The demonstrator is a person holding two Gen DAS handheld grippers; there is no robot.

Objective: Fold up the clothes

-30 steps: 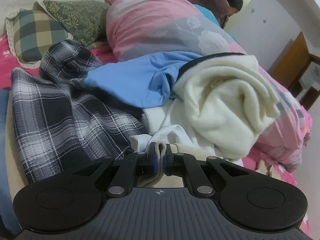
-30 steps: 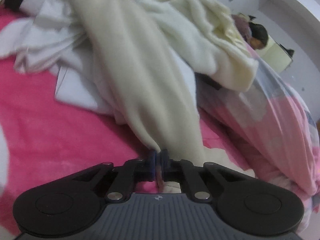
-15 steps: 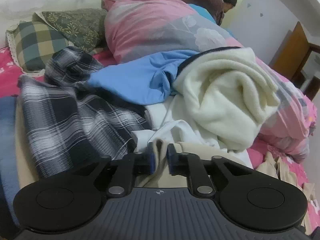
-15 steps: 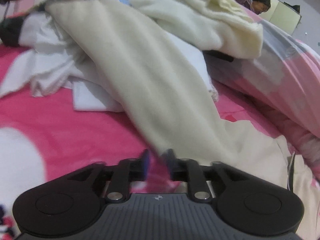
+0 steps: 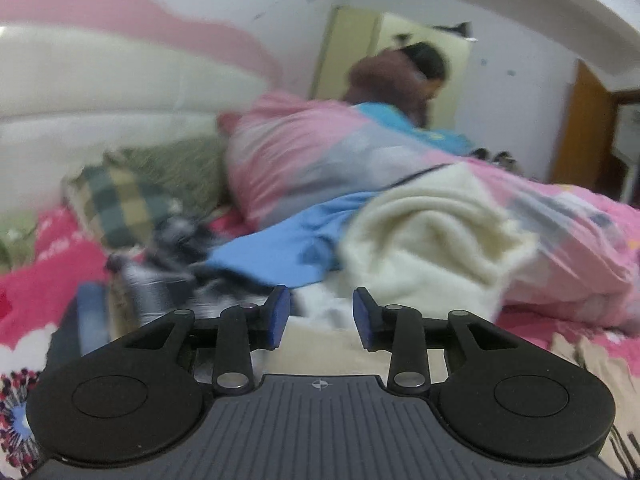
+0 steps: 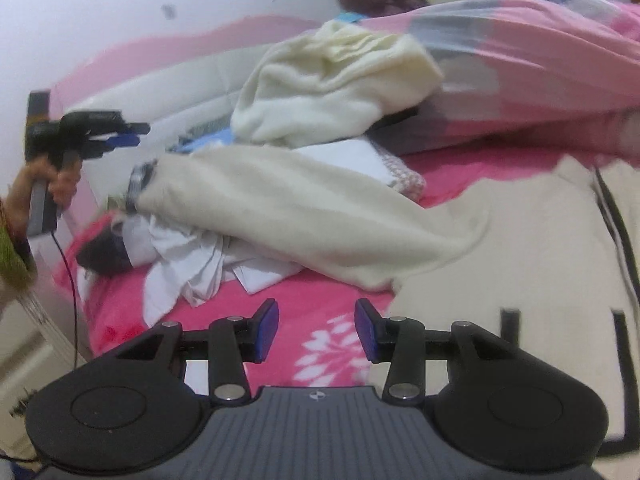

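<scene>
Your left hand-held gripper (image 5: pixel 321 312) has just been opening, and its blue pads now stand apart with nothing between them; past the gap lies a blurred jumble of white cloth and the black-and-white plaid garment (image 5: pixel 160 284) on the bed. Your right hand-held gripper (image 6: pixel 316 326) has just been opening too, and its pads are apart and empty above the bright pink flowered bedsheet (image 6: pixel 320 300). The long cream fleece garment (image 6: pixel 304 208) lies released across the bed, stretched from near your left hand (image 6: pixel 48 184) at the left of the right wrist view down toward the right, where its lower end rests on a flat cream cloth with dark trim (image 6: pixel 540 260). In that same view your left hand grips its tool's handle, raised above the upper end of the cream garment and apart from it. Under the garment's left part sits crumpled white cloth (image 6: pixel 188 264), touching it. Behind, a second bunched cream fleece piece (image 6: pixel 332 84) rests against the rolled pink and grey quilt (image 6: pixel 540 64). From the left wrist view the same bunched cream piece lies beside a light blue garment (image 5: pixel 288 248), with a green and cream checked pillow (image 5: pixel 120 208) at the headboard. Another person in a brown top (image 5: pixel 384 80) is beyond the quilt; the view is blurred.
</scene>
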